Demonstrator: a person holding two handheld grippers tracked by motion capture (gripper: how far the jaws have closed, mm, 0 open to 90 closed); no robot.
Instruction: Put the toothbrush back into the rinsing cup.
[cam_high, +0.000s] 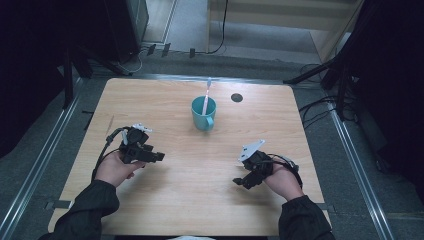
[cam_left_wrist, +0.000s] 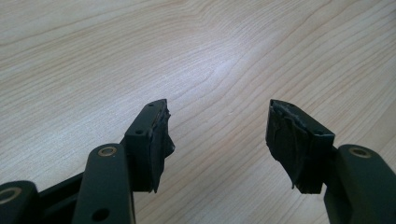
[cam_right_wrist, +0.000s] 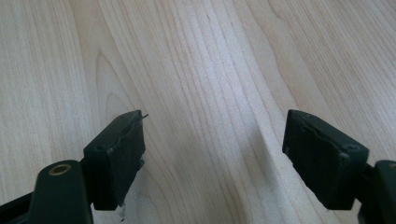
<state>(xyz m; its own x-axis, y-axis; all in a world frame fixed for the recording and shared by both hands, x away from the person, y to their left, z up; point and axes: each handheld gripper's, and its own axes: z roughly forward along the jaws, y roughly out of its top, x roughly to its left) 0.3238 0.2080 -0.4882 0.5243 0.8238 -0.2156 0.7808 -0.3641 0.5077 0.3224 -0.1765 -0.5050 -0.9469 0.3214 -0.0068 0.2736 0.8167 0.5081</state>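
A teal mug (cam_high: 204, 113) stands upright at the table's middle back, with a white toothbrush (cam_high: 206, 95) leaning in it, head up. My left gripper (cam_high: 156, 156) rests low over the wood at the left, held by a hand in a dark sleeve. Its jaws are open in the left gripper view (cam_left_wrist: 218, 123) with bare wood between them. My right gripper (cam_high: 239, 181) sits at the right front, well short of the mug. In the right gripper view (cam_right_wrist: 215, 140) its jaws stand wide open over bare wood.
The light wooden table (cam_high: 190, 200) has a small round dark hole (cam_high: 236, 97) near its back right. Metal rails (cam_high: 50, 150) run along both sides, and cables (cam_high: 315, 107) lie on the floor beyond the right edge.
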